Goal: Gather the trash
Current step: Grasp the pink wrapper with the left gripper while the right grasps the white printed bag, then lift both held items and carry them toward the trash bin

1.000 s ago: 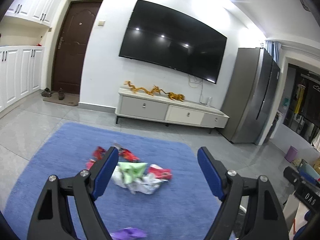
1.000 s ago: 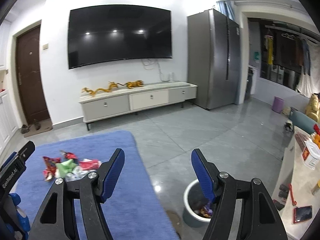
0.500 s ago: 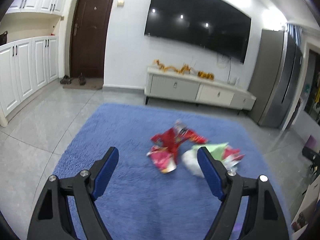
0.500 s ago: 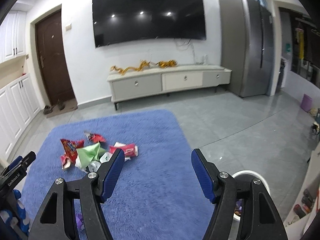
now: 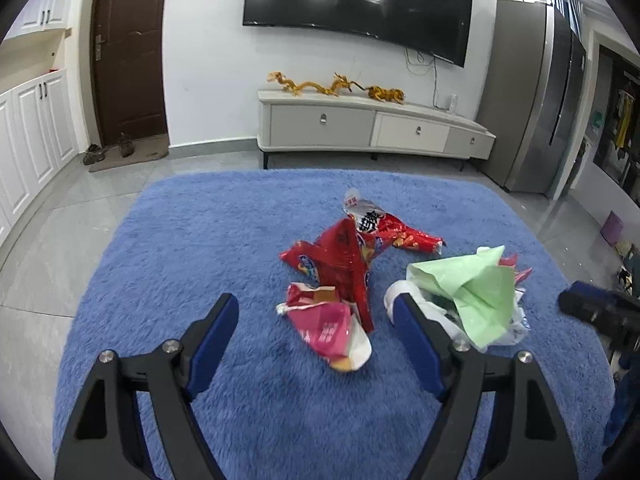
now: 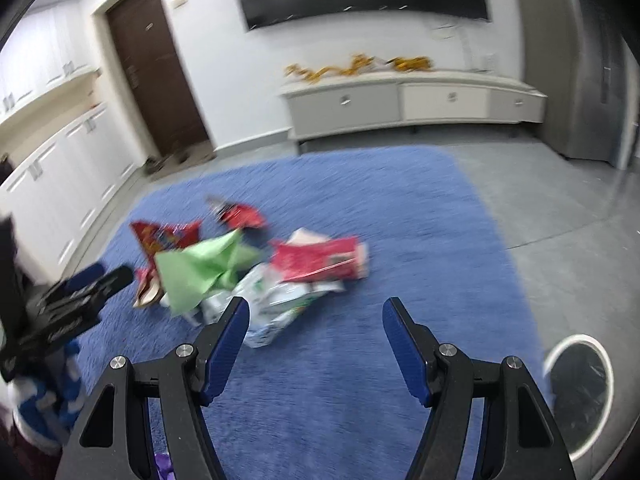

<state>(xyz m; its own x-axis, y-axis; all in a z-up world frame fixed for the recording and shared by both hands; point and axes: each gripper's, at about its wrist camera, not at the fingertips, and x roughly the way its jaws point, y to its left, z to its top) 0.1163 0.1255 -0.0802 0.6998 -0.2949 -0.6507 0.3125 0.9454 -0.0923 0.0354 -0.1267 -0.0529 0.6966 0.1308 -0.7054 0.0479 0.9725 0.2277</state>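
Note:
A heap of trash lies on the blue rug (image 5: 224, 240): a red snack wrapper (image 5: 344, 248), a pink and white packet (image 5: 332, 328), a green paper (image 5: 468, 284) and white plastic bags (image 6: 280, 304). My left gripper (image 5: 316, 312) is open and empty, low over the rug, its jaws either side of the pink packet. My right gripper (image 6: 316, 316) is open and empty, just short of the white bags, with the green paper (image 6: 204, 268) and a red packet (image 6: 320, 258) beyond. A white bin (image 6: 580, 392) with a black liner stands at the right.
A TV cabinet (image 5: 372, 128) stands against the far wall, a grey fridge (image 5: 540, 92) to its right, white cupboards (image 5: 28, 136) at left. Grey tile floor surrounds the rug. A purple scrap (image 6: 164, 464) lies under the right gripper.
Both grippers have moved forward and down toward the trash heap, which now looks much nearer. The right view swung left, bringing the heap to centre. Both stay open.

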